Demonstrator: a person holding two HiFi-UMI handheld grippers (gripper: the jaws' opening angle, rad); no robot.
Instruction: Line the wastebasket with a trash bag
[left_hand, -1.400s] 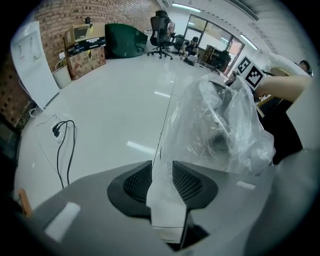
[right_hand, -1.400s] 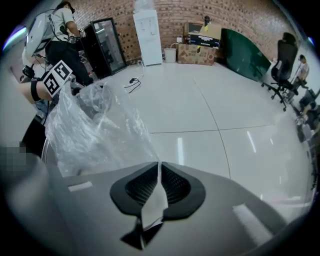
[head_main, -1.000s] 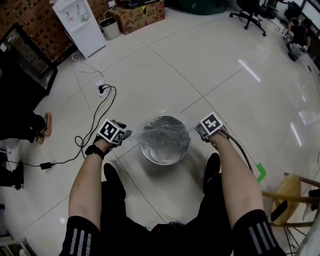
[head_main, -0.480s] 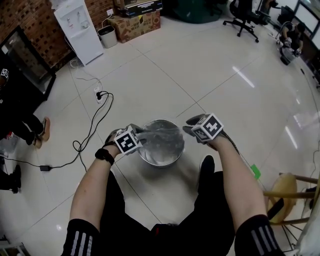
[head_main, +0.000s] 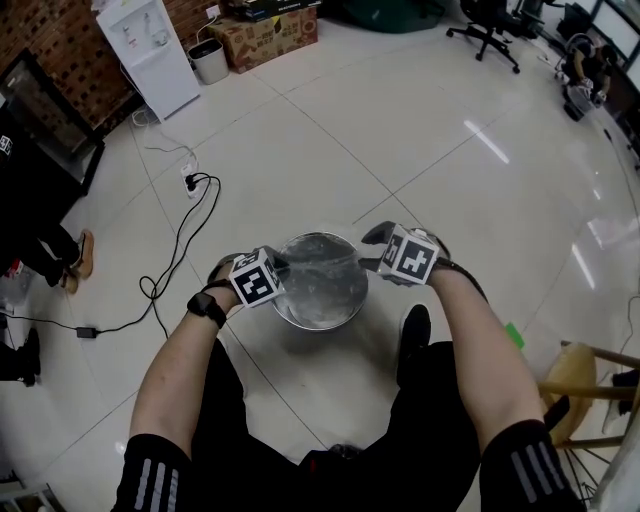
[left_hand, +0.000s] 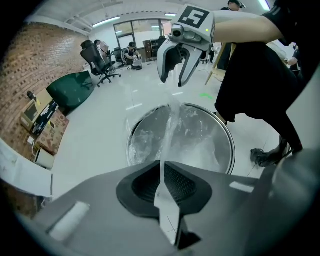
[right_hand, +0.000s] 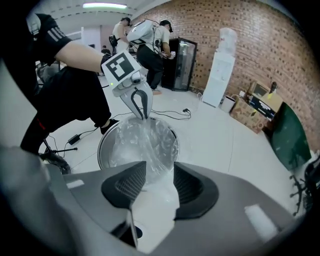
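Note:
A round metal wastebasket (head_main: 316, 324) stands on the tile floor between my feet, with a clear trash bag (head_main: 320, 278) inside it. My left gripper (head_main: 283, 268) is over the left rim. Its jaws have just been closing and now pinch a thin fold of the trash bag (left_hand: 170, 125), which stretches up from the wastebasket (left_hand: 228, 145). My right gripper (head_main: 372, 250) hangs above the right rim. Its jaws have just been opening and stand apart, with bunched bag film (right_hand: 145, 140) lying loose between them. Each gripper view shows the other: right gripper (left_hand: 173, 80), left gripper (right_hand: 142, 116).
A black cable and plug (head_main: 190, 190) trail over the floor at left. A white water dispenser (head_main: 150, 45), a small bin (head_main: 207, 58) and a cardboard box (head_main: 270, 30) line the far brick wall. A wooden stool (head_main: 590, 390) stands at right, and people stand near a black cabinet (right_hand: 182, 60).
Both grippers moved in from the wastebasket's sides to above its rim and rolled. The right one rose. The left jaws closed on the bag film.

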